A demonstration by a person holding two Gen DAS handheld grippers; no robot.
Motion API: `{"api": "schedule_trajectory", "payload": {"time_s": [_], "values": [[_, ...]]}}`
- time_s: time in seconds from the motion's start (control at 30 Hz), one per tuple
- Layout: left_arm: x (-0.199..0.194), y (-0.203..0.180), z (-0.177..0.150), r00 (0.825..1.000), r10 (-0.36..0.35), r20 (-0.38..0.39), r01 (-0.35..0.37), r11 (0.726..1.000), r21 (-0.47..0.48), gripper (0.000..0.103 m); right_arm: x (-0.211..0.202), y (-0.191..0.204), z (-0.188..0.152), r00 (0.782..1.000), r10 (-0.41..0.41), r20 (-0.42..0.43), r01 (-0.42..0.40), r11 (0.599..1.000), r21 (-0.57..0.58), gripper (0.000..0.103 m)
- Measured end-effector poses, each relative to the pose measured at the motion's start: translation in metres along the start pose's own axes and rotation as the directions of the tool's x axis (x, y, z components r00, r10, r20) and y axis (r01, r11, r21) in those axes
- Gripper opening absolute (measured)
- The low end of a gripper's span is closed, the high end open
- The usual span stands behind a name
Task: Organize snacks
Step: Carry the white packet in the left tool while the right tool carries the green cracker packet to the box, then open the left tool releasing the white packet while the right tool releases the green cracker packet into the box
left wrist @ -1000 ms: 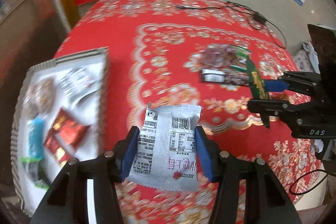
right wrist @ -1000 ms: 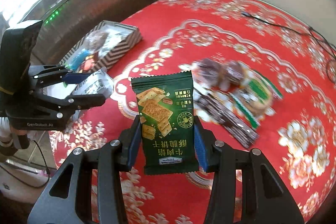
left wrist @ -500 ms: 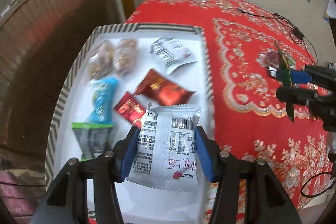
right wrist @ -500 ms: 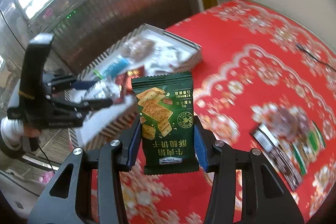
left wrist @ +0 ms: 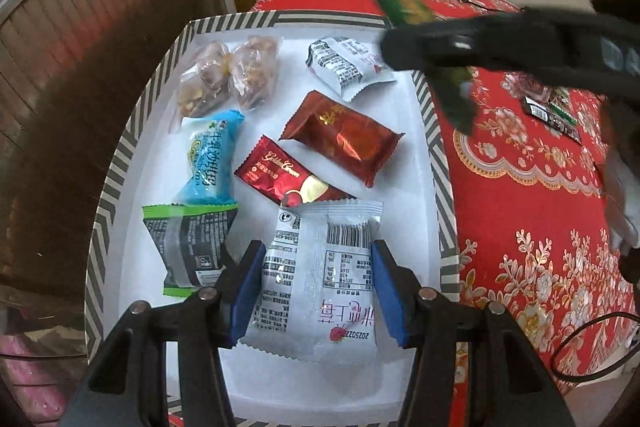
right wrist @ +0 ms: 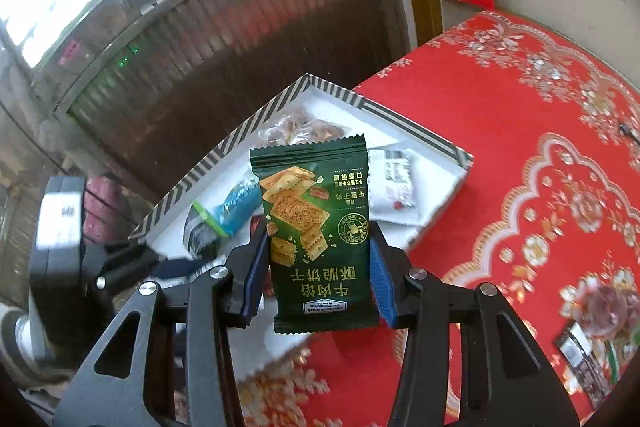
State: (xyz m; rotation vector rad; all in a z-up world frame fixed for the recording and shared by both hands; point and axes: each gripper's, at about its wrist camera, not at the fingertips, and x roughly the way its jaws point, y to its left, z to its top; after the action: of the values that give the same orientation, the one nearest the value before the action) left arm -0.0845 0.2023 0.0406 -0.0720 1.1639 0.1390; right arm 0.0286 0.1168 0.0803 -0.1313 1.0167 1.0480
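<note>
My left gripper (left wrist: 318, 291) pinches a silver-white snack packet (left wrist: 320, 279) by its two side edges between blue pads, holding it above the near end of a white tray (left wrist: 120, 155) with a black-and-white striped rim. Going left to right across the tray in my left wrist view: two clear bags of brown nut brittle (left wrist: 228, 75) at the far left corner, a blue packet (left wrist: 210, 159) below them, a grey packet with green ends (left wrist: 188, 247) nearest me, then a dark red foil packet (left wrist: 284, 175), a second, larger red one (left wrist: 344, 137), and a white barcode-printed packet (left wrist: 344, 63) at the far right corner. The tray sits at the edge of a red tablecloth (left wrist: 520, 195) with gold floral print.

To the right, my right gripper (right wrist: 318, 263) is closed on a dark green cracker packet (right wrist: 316, 235), held upright by its sides over the tray's near right edge. In the left wrist view that tool appears as a blurred black bar (left wrist: 500, 43) crossing above the tray's far right corner. Far right on the cloth, more unsorted snacks (right wrist: 596, 323) lie in a small cluster, well apart from the tray.
</note>
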Motion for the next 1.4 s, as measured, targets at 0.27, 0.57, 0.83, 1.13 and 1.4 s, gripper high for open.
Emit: {"api": "schedule_trajectory", "payload": {"time_s": [0.27, 0.57, 0.83, 1.13, 1.4], "values": [[-0.001, 0.004, 0.003, 1.000, -0.008, 0.014, 0.008, 1.000, 0.003, 0.056, 0.026, 0.010, 0.013, 0.999, -0.017, -0.030, 0.016, 1.000, -0.007, 0.045], [-0.002, 0.007, 0.001, 1.000, -0.015, 0.019, 0.016, 1.000, -0.011, 0.056, 0.041, 0.015, 0.018, 0.997, -0.041, -0.059, 0.040, 0.999, -0.014, 0.045], [-0.002, 0.009, 0.001, 1.000, -0.020, 0.019, 0.021, 1.000, -0.008, 0.056, 0.046, 0.015, 0.020, 0.997, -0.047, -0.067, 0.047, 0.999, -0.003, 0.045], [0.007, 0.011, 0.001, 1.000, -0.012, 0.003, 0.012, 1.000, -0.003, 0.056, 0.061, 0.013, 0.024, 0.992, -0.089, -0.091, 0.089, 0.996, -0.005, 0.045], [0.014, 0.004, 0.003, 1.000, 0.002, -0.005, -0.002, 1.000, 0.031, 0.065, 0.078, 0.009, 0.022, 0.984, -0.122, -0.130, 0.124, 0.992, 0.008, 0.047]]}}
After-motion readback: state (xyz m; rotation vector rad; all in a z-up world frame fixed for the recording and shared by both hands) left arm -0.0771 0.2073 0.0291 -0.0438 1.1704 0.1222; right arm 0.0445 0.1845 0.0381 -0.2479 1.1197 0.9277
